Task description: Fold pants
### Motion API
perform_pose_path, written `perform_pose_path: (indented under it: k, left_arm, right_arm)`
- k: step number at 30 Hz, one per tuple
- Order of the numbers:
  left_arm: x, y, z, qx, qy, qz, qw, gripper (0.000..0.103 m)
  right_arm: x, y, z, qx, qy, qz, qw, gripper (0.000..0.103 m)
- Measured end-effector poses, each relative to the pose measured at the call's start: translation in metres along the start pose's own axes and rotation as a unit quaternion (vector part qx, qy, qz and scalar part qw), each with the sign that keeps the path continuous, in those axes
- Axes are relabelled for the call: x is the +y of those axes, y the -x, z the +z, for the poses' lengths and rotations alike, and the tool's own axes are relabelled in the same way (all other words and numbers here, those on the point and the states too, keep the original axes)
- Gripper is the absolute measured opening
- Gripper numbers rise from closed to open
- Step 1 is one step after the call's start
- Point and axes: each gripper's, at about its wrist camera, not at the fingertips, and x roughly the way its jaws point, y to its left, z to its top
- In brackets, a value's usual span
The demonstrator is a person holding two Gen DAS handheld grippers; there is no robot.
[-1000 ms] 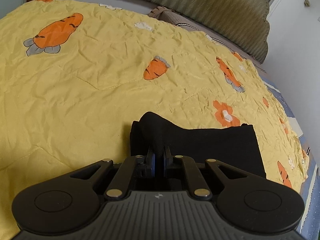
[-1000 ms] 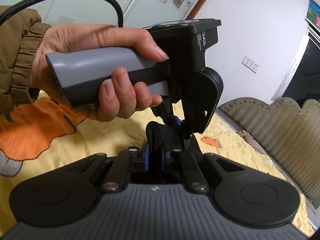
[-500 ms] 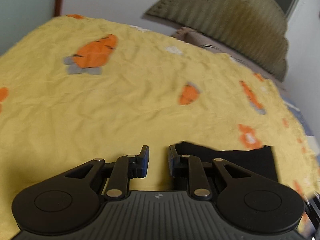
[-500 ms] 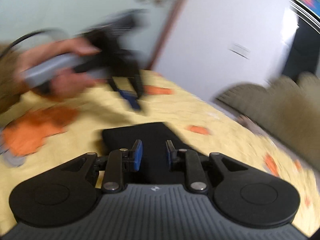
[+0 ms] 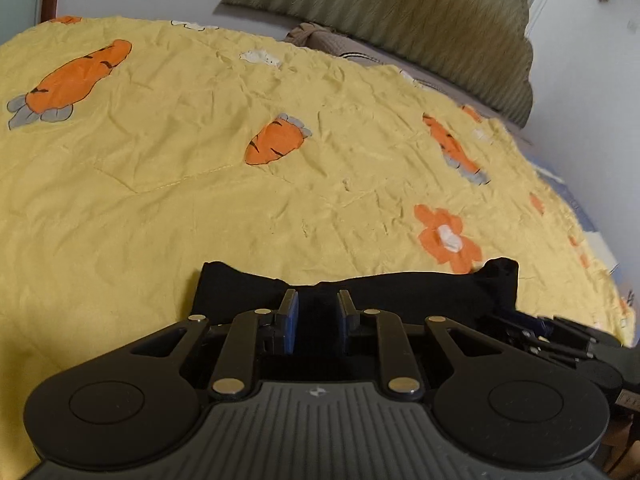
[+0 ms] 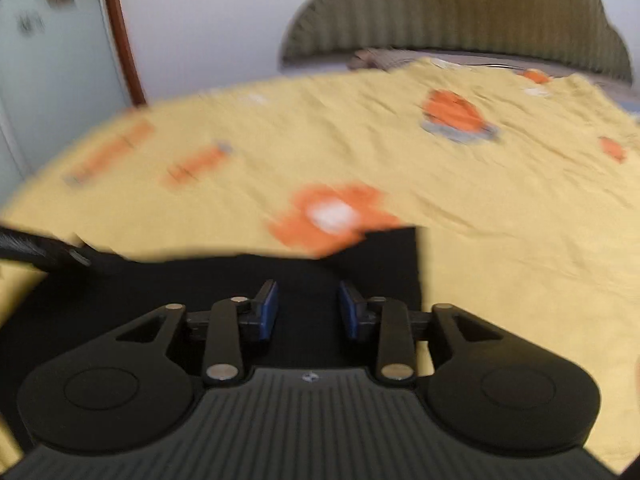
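Note:
The black pants point(image 5: 400, 292) lie folded flat in a rectangle on the yellow carrot-print bedspread point(image 5: 200, 184). My left gripper point(image 5: 316, 300) is open and empty, its blue pads just above the near part of the pants. In the right wrist view the pants point(image 6: 360, 264) also lie under my right gripper point(image 6: 306, 296), which is open and empty. The right gripper's front shows at the right edge of the left wrist view point(image 5: 560, 336), beside the pants' right end. The right wrist view is blurred by motion.
A green padded headboard point(image 5: 400, 16) stands at the far side of the bed, with a brown pillow point(image 5: 316, 36) below it. White walls lie beyond, and a glass door with a brown frame point(image 6: 116, 40) is at the left.
Both grippers were shut on the pants one second ago. Both have opened and let go. The pants now lie flat, and both grippers have drawn back over them.

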Motion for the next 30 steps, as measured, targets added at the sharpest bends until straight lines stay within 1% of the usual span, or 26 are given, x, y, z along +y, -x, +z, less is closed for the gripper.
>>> perform_pose_path:
  k: [1,2,4,5,6,7,8,9,10,11,12,13,14,16,17,18,19,20,21,22,23,24,26,27,28,30]
  left_arm:
    - [0.001,0.007,0.001,-0.007,0.015,0.000,0.9999,0.020]
    - [-0.001,0.015,0.002,-0.022,0.018,0.002,0.9996,0.020]
    - [-0.010,0.033,0.002,-0.057,-0.009,0.008,0.9983,0.020]
    - [-0.013,0.038,-0.001,-0.065,-0.020,0.016,0.9975,0.025]
    - [-0.014,0.039,-0.004,-0.064,-0.028,0.024,0.9973,0.031]
    - [-0.015,0.037,-0.009,-0.056,-0.038,0.029,0.9973,0.033]
    - [-0.014,0.031,-0.015,-0.044,-0.045,0.037,0.9973,0.035]
    - [-0.012,0.026,-0.022,-0.036,-0.053,0.048,0.9968,0.035]
    - [-0.011,0.024,-0.029,-0.039,-0.065,0.053,0.9957,0.035]
    - [-0.012,0.029,-0.034,-0.048,-0.075,0.060,0.9942,0.035]
    - [-0.014,0.035,-0.036,-0.049,-0.079,0.072,0.9931,0.035]
    - [-0.017,0.043,-0.037,-0.052,-0.084,0.078,0.9920,0.035]
    - [-0.020,0.053,-0.040,-0.063,-0.092,0.075,0.9909,0.035]
    - [-0.025,0.064,-0.045,-0.078,-0.105,0.068,0.9891,0.040]
    - [-0.027,0.064,-0.048,-0.074,-0.109,0.068,0.9889,0.048]
    - [-0.028,0.060,-0.053,-0.064,-0.114,0.073,0.9887,0.053]
    - [-0.028,0.054,-0.058,-0.052,-0.120,0.084,0.9879,0.053]
    - [-0.028,0.049,-0.064,-0.044,-0.128,0.096,0.9862,0.053]
    - [-0.028,0.050,-0.069,-0.048,-0.136,0.101,0.9844,0.053]
    - [-0.031,0.054,-0.072,-0.051,-0.145,0.106,0.9825,0.053]
    - [-0.036,0.058,-0.071,-0.052,-0.154,0.112,0.9803,0.054]
    - [-0.040,0.061,-0.068,-0.057,-0.165,0.116,0.9779,0.054]
    - [-0.050,0.065,-0.058,-0.080,-0.182,0.116,0.9732,0.054]
    - [-0.055,0.064,-0.050,-0.090,-0.185,0.115,0.9717,0.056]
    - [-0.058,0.060,-0.041,-0.098,-0.183,0.115,0.9715,0.058]
    - [-0.060,0.044,-0.024,-0.100,-0.161,0.119,0.9747,0.060]
  right_arm:
    - [-0.003,0.004,-0.006,-0.002,0.011,0.009,1.000,0.028]
    - [-0.005,0.010,-0.010,-0.003,0.014,0.004,1.000,0.028]
    - [-0.004,0.026,-0.014,-0.018,0.020,-0.036,0.999,0.030]
    - [0.000,0.035,-0.013,-0.033,0.026,-0.040,0.998,0.033]
    - [0.003,0.046,-0.015,-0.046,0.030,-0.029,0.998,0.036]
    - [0.006,0.054,-0.017,-0.051,0.036,-0.004,0.998,0.038]
    - [0.014,0.061,-0.021,-0.047,0.048,0.021,0.998,0.041]
    - [0.023,0.065,-0.028,-0.037,0.072,0.036,0.996,0.042]
    - [0.032,0.070,-0.036,-0.024,0.101,0.035,0.994,0.042]
    - [0.040,0.071,-0.048,-0.012,0.136,0.020,0.990,0.042]
    - [0.045,0.073,-0.060,-0.015,0.168,-0.001,0.986,0.042]
    - [0.048,0.076,-0.068,-0.023,0.187,-0.015,0.982,0.042]
    - [0.046,0.081,-0.072,-0.021,0.195,-0.026,0.980,0.042]
    - [0.046,0.096,-0.070,-0.021,0.192,-0.039,0.980,0.043]
    - [0.048,0.102,-0.068,-0.030,0.195,-0.041,0.980,0.043]
    - [0.050,0.109,-0.067,-0.044,0.198,-0.036,0.979,0.043]
    - [0.053,0.114,-0.067,-0.055,0.197,-0.028,0.979,0.045]
    - [0.057,0.116,-0.067,-0.058,0.196,-0.015,0.979,0.053]
    - [0.061,0.114,-0.070,-0.050,0.205,0.000,0.977,0.056]
    - [0.066,0.109,-0.076,-0.034,0.224,0.002,0.974,0.056]
    - [0.069,0.106,-0.083,-0.026,0.246,-0.007,0.969,0.056]
    - [0.069,0.108,-0.087,-0.030,0.258,-0.009,0.966,0.056]
    - [0.060,0.114,-0.079,-0.016,0.240,0.009,0.971,0.056]
    - [0.054,0.117,-0.072,-0.020,0.223,0.022,0.974,0.056]
    - [0.049,0.119,-0.065,-0.034,0.209,0.030,0.977,0.056]
    - [0.042,0.116,-0.048,-0.067,0.176,0.027,0.982,0.058]
